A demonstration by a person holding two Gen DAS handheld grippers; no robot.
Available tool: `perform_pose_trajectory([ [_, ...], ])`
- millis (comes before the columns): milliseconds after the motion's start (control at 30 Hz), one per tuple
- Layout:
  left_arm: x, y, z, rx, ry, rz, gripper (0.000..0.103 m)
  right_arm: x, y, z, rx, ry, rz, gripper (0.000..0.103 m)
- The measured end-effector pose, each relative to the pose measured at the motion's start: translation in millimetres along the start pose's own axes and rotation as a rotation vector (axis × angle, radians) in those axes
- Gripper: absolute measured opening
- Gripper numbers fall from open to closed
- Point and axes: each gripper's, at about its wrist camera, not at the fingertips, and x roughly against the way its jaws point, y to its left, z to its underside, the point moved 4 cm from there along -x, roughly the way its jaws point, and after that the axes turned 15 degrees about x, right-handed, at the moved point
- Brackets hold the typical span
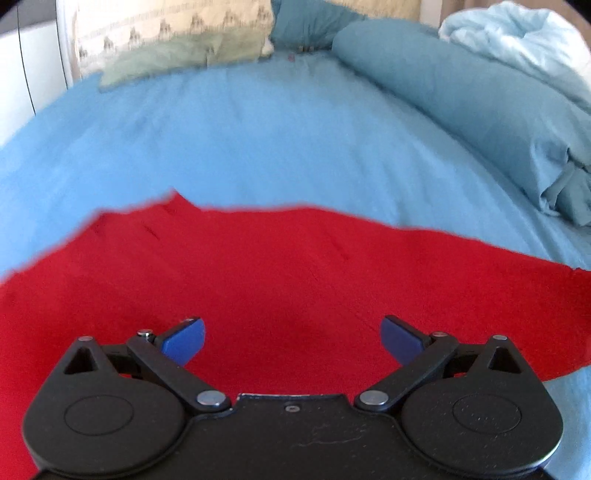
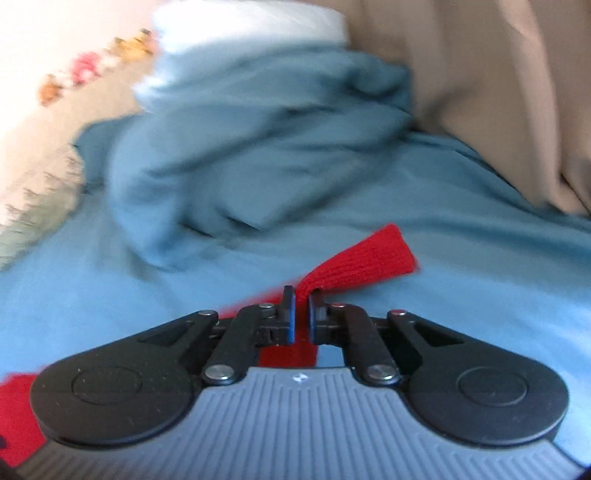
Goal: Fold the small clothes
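Observation:
A red knitted garment (image 1: 295, 280) lies spread flat on the light blue bed sheet (image 1: 240, 140). My left gripper (image 1: 293, 338) hovers over its near part with the blue pads wide apart and nothing between them. In the right wrist view a narrow red ribbed sleeve cuff (image 2: 369, 254) sticks out past my right gripper (image 2: 302, 310), whose pads are pinched together on the red fabric just behind the cuff. More red cloth (image 2: 18, 417) shows at the lower left of that view.
A rolled teal duvet (image 1: 461, 110) lies along the right side of the bed, with a pale blue blanket (image 1: 517, 33) behind it. A patterned pillow (image 1: 173, 40) sits at the head. A beige curtain (image 2: 498, 92) hangs beyond the bed.

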Motion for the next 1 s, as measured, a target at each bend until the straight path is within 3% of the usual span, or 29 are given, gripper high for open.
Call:
perform_pose_trajectory([
  [167,38,50,-22,-0.017,-0.09,-0.022,0.103,33,121,-37,0.054,-0.106,-0.293,0.022],
  [267,56,92,-29,0.007,-0.135,-0.065,0.103,53,220,-27,0.19,-0.15,-0.48,0.022],
  [333,63,124,-30,0.046,-0.156,-0.107,0.103,63,286,3,0.329,-0.159,-0.594,0.022],
  [400,68,160,-24,0.093,-0.169,-0.151,0.103,68,346,49,0.488,-0.109,-0.694,0.022],
  [500,64,199,-9,0.122,-0.141,-0.185,0.103,70,402,126,0.724,-0.023,-0.734,0.022],
  [600,56,219,8,0.133,-0.089,-0.19,0.103,77,420,169,0.888,-0.046,-0.697,0.023],
  [733,51,221,19,0.171,-0.052,-0.114,0.103,82,420,167,0.91,-0.061,-0.704,0.026],
  [767,49,218,21,0.185,-0.046,-0.092,0.103,84,419,166,0.934,-0.064,-0.7,0.034],
  [867,48,210,15,0.248,-0.028,0.002,0.103,91,398,162,0.994,-0.111,-0.68,0.073],
  [900,48,201,16,0.268,-0.022,0.032,0.103,94,389,158,1.007,-0.12,-0.672,0.08],
  [1000,42,181,13,0.321,0.0,0.113,0.102,97,357,148,1.021,-0.105,-0.631,0.082],
])
